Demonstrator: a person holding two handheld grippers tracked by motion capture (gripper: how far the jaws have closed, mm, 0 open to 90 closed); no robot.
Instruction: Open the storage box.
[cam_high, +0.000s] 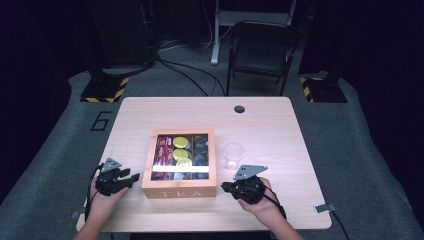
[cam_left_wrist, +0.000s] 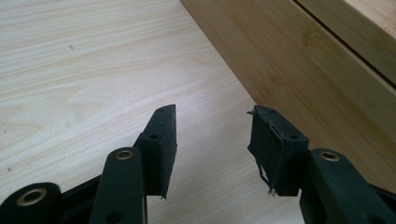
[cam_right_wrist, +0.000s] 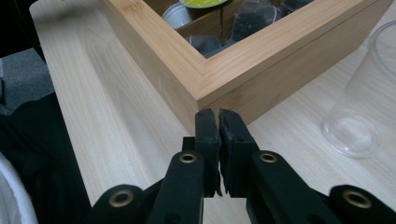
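**Both grippers flank wooden tea box, nothing held**

Light wood rectangular table (cam_high: 270, 125), with a small dark round hole (cam_high: 239, 109) near its far edge. Square bamboo tea box (cam_high: 179, 187) with "TEA" on its front wall and a clear window lid sits at centre-near of the table. Through the lid: red packets (cam_high: 163, 148) in the left compartment, yellow-topped round pods (cam_high: 180, 142) in the middle one, dark items in the right one, too dim to identify. A white glare strip crosses the near part of the lid.

Clear plastic cup (cam_high: 233, 154), upright, empty as far as visible, stands just right of the box, apart from it.

Left gripper (cam_high: 132, 178), black two-jaw tool with grey triangular plate, held in the person's left hand (cam_high: 102, 202) just left of the box's front-left corner. In the left gripper view its jaws stand wide apart, empty, above bare tabletop, with the box's side wall (cam_left_wrist: 299, 60) close on the right.

Right gripper (cam_high: 224, 187), same build, in the right hand (cam_high: 262, 205), near the box's front-right corner. In the right gripper view the jaws are closed together, nothing between them, tips (cam_right_wrist: 217, 114) just at the box corner (cam_right_wrist: 205, 88); contact cannot be told. Cup (cam_right_wrist: 364, 112) at right in that view.

Black folding chair (cam_high: 260, 50) stands beyond the table on grey floor.
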